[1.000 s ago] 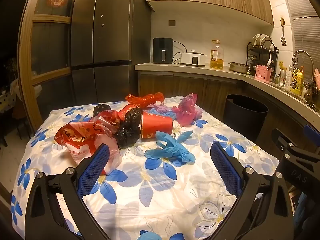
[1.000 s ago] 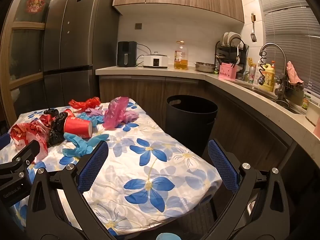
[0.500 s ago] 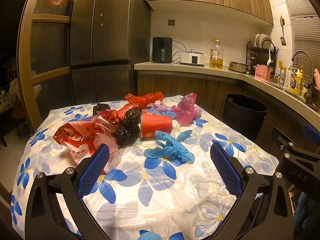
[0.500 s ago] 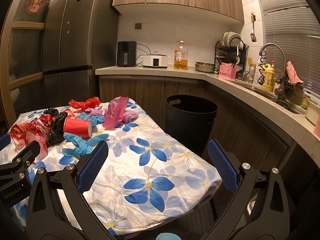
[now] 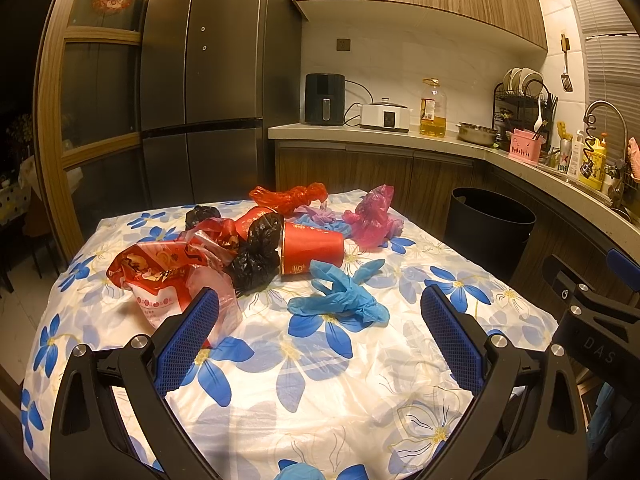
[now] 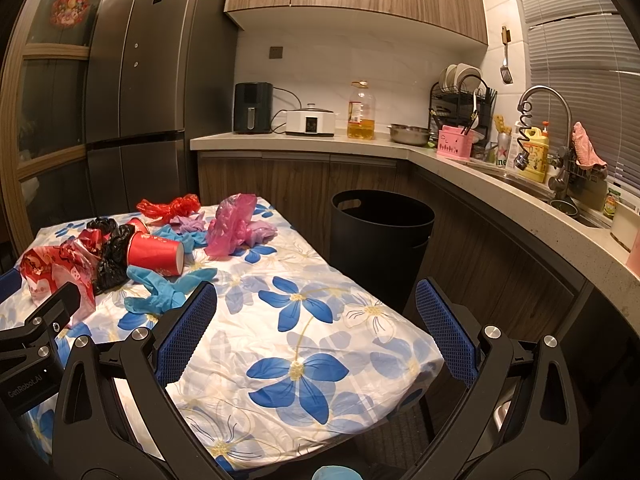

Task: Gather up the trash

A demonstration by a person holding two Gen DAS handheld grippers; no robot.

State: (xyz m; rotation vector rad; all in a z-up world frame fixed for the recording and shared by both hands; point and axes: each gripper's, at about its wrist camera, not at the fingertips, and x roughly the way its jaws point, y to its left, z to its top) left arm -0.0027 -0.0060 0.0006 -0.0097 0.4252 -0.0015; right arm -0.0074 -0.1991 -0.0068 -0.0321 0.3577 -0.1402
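- Trash pile [image 5: 256, 248] sits untouched on the flowered table [image 5: 320, 380]: bags, red cup [image 5: 312, 248], blue gloves [image 5: 340, 300]. Nothing looks collected yet; whole job left, I'd say.
- Black bin [image 6: 380, 232] stands on the floor just beside the table's far right edge; can't see inside it.
- Left gripper [image 5: 320, 336]: jaws spread, empty, gloves straight ahead between the fingers, not touching.
- Right gripper [image 6: 316, 328]: jaws spread, empty, aimed at bare cloth; pile off to its left.

Matte black grippers with blue pads

The left gripper [image 5: 320, 336] and right gripper [image 6: 316, 328] each have 2 black arms with triangular cutouts, silver screw heads and blue mesh-textured pads [image 5: 188, 340]. White lettering on the bodies reads "GenRobot.AI" and "DAS".
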